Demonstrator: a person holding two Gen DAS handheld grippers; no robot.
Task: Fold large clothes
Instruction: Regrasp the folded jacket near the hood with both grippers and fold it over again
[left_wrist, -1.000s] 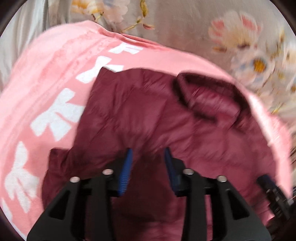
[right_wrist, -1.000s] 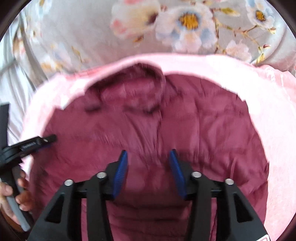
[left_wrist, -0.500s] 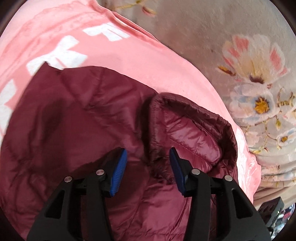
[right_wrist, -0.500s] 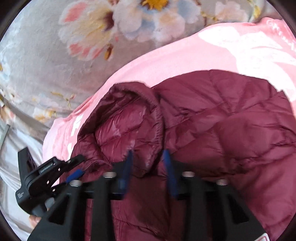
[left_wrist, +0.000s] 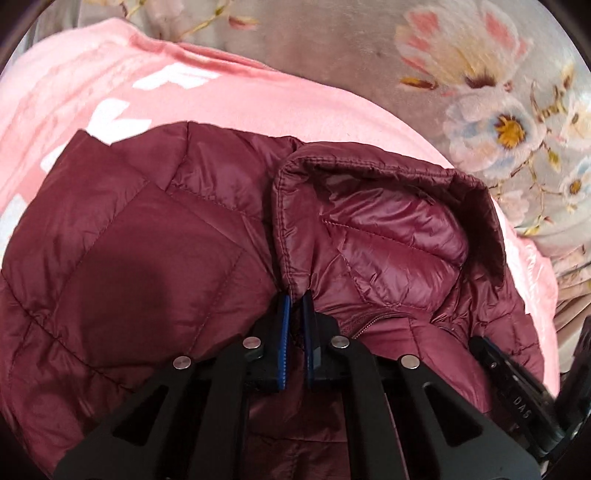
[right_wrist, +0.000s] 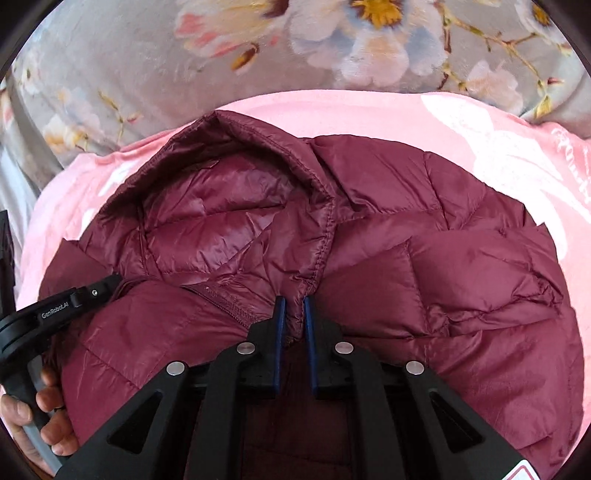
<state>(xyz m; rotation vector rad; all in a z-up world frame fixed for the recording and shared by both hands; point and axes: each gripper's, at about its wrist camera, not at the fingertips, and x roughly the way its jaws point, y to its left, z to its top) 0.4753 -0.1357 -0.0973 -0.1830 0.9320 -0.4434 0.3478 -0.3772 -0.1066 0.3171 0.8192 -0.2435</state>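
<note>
Grey floral bedding (right_wrist: 122, 74) backs the scene, with a pink blanket (left_wrist: 258, 99) bearing white markings spread over it and a maroon quilted puffer jacket (left_wrist: 122, 240) lying flat on the blanket. Nearest the left wrist camera, the left gripper (left_wrist: 294, 301) has just closed its blue-padded jaws to a narrow gap, and they pinch the lower end of the hood (left_wrist: 388, 229) rim where it meets the jacket's body. Beyond that pinch the hood lies open, its shiny lining facing up, and the blanket's edge curves past the hood's far rim. In the right wrist view the right gripper (right_wrist: 291, 302) has likewise just closed, clamping a fold of fabric at the opposite lower end of the hood rim, just beside the zipper (right_wrist: 225, 299). Left of the hood in that view, a hand (right_wrist: 40, 410) grips the handle of the other tool, whose black arm rests against the jacket's shoulder.
</note>
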